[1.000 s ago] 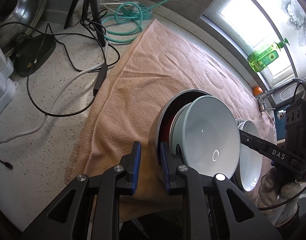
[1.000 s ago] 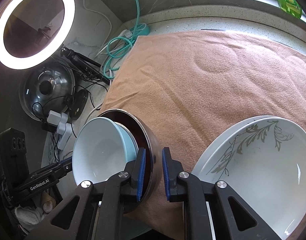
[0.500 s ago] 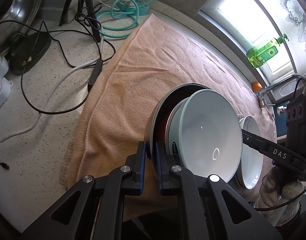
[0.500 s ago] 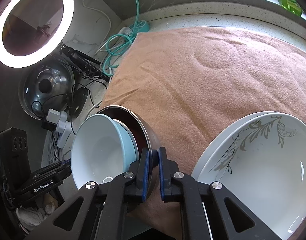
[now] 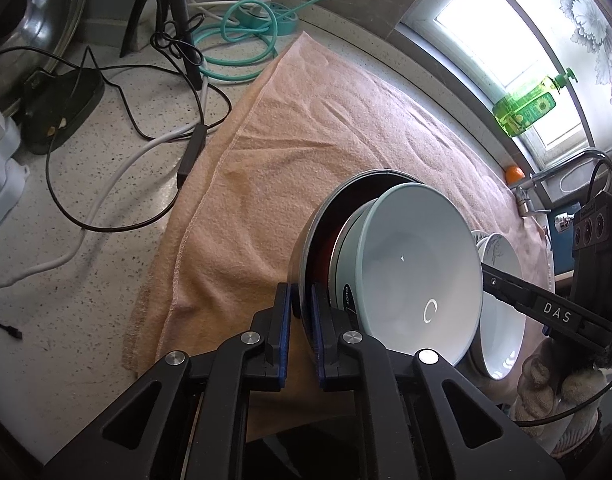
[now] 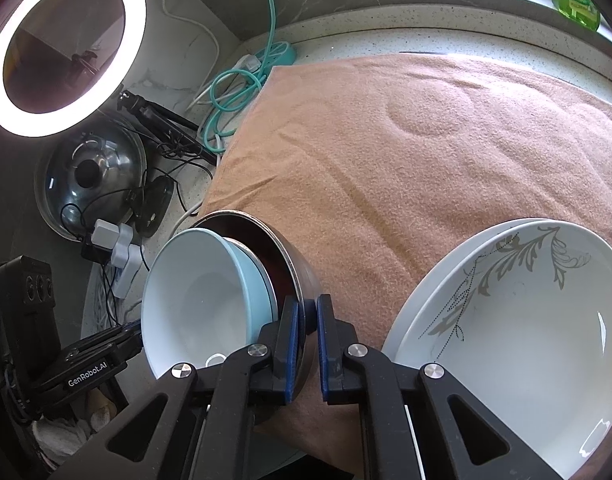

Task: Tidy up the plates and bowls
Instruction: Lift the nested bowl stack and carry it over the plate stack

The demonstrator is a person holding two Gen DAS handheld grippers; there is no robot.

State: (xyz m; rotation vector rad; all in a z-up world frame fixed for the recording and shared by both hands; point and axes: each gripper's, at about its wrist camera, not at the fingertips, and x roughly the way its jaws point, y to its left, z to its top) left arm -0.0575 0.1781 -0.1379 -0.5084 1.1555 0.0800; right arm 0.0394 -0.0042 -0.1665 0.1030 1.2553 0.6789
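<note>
A metal bowl [image 5: 317, 216] with a dark red inside holds a pale blue bowl [image 5: 417, 272] nested in it. Both are tilted up on edge above the tan towel [image 5: 306, 120]. My left gripper [image 5: 302, 312] is shut on the metal bowl's rim. My right gripper [image 6: 307, 324] is shut on the opposite side of the same rim [image 6: 294, 264]; the blue bowl [image 6: 198, 292] faces left there. Two stacked white plates [image 6: 525, 320] with a leaf pattern lie on the towel at the right, also small in the left wrist view [image 5: 501, 320].
Cables [image 5: 146, 128], a teal hose [image 5: 242, 36] and a tripod [image 5: 174, 8] crowd the speckled counter left of the towel. A ring light [image 6: 62, 44], pot lid [image 6: 90, 176] and plugs [image 6: 118, 248] stand at the left. A green bottle [image 5: 525, 104] sits on the windowsill.
Both grippers have closed from open onto the metal bowl's rim, one on each side. The bowls have stayed tilted on edge.
</note>
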